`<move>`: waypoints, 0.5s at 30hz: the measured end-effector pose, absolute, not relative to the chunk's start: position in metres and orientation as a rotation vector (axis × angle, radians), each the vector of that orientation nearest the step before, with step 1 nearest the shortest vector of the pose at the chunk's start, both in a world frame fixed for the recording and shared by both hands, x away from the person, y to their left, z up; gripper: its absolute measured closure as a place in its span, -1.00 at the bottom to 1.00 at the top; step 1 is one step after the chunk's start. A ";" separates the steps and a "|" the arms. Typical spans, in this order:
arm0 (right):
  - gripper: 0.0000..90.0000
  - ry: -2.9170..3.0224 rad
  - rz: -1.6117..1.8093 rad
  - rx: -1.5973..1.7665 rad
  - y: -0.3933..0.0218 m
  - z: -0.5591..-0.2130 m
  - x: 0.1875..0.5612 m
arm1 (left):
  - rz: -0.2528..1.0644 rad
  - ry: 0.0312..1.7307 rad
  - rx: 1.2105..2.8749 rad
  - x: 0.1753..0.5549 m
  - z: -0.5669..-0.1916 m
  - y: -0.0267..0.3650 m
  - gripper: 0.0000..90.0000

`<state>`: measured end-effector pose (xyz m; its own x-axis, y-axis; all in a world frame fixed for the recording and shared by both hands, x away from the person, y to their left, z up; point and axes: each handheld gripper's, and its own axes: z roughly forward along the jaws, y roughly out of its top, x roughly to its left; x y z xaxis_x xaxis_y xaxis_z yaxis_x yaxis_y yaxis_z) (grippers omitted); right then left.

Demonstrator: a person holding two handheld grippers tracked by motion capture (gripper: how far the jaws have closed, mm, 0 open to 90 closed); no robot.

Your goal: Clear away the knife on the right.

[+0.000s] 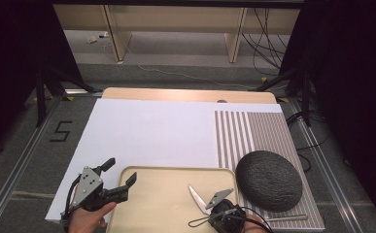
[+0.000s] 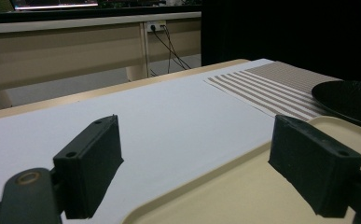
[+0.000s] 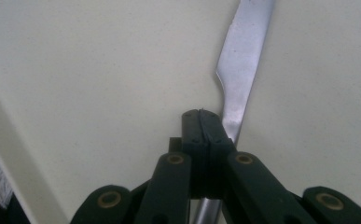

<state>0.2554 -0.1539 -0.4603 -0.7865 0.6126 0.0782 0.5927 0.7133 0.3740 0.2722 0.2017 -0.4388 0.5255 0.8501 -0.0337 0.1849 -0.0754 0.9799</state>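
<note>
A metal knife [image 1: 195, 195] lies on the beige tray [image 1: 176, 168], blade pointing up-left. My right gripper [image 1: 210, 206] comes in from the bottom edge and sits over the knife's handle end. In the right gripper view its jaws [image 3: 202, 122] are pressed together at the neck of the knife [image 3: 243, 60], with the blade running out past the tips over the tray floor [image 3: 99, 70]. My left gripper [image 1: 121, 171] stands open at the tray's left corner. One jaw is over the white sheet and the other over the tray [image 2: 206, 186], with nothing between them [image 2: 201, 140].
A dark round bowl-like dish [image 1: 268, 179] rests on the striped placemat [image 1: 251, 131] right of the tray; it also sits at the right edge of the left gripper view [image 2: 350, 100]. A thin metal utensil [image 1: 287, 218] lies below it. A white sheet [image 1: 151, 131] covers the table.
</note>
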 end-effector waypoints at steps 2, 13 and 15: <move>1.00 2.857 0.595 1.016 -0.156 -0.460 0.257 | 0.700 0.912 1.580 0.272 -0.439 0.202 -0.63; 1.00 2.828 0.559 1.072 -0.165 -0.459 0.261 | 0.701 0.916 1.575 0.272 -0.439 0.203 -0.63; 1.00 2.820 0.553 1.080 -0.168 -0.459 0.262 | 0.701 0.916 1.574 0.272 -0.439 0.203 -0.63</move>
<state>0.2622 -0.1682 -0.4586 -0.7503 0.6583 0.0609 0.6325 0.6880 0.3557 0.2719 0.2028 -0.4386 0.5211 0.8526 -0.0387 0.1856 -0.0689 0.9802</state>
